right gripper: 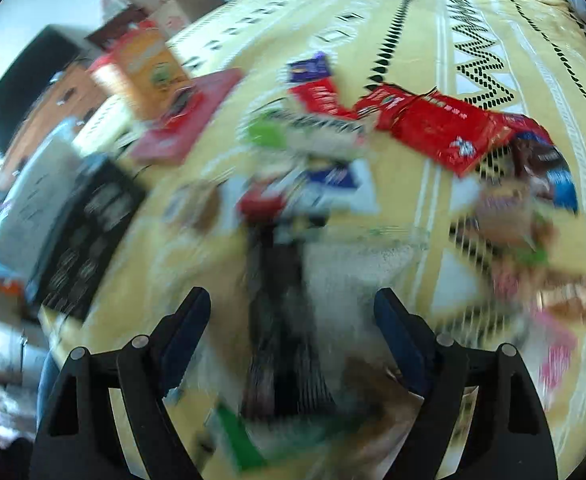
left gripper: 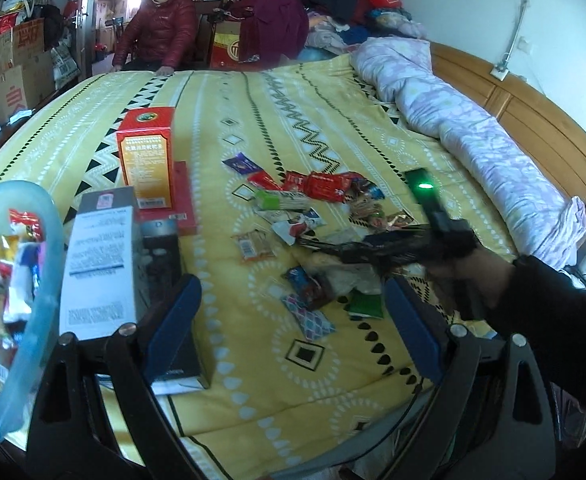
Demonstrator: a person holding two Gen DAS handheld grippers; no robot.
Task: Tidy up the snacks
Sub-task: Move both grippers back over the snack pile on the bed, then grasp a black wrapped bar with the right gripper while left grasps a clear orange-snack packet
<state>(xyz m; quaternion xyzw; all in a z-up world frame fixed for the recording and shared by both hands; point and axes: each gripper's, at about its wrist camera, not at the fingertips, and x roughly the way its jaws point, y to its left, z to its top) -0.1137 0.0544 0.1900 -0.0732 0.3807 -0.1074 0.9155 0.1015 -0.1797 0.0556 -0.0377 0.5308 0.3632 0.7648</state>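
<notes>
Snack packets [left gripper: 313, 200]: scattered on bedspread [left gripper: 333, 360] ahead of wide, empty left gripper [left gripper: 293, 312]; right gripper [right gripper: 293, 320], likewise wide, lay nearer.

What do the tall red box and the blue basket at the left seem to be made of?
The tall red box looks like printed cardboard with a slight sheen: sharp folded edges and flat panels of small print. The blue basket looks like translucent plastic: its thick rim glows pale blue, and the snack packets inside show through it faintly.

Blurry snacks [right gripper: 433, 128] on bedspread [right gripper: 405, 32].
</notes>
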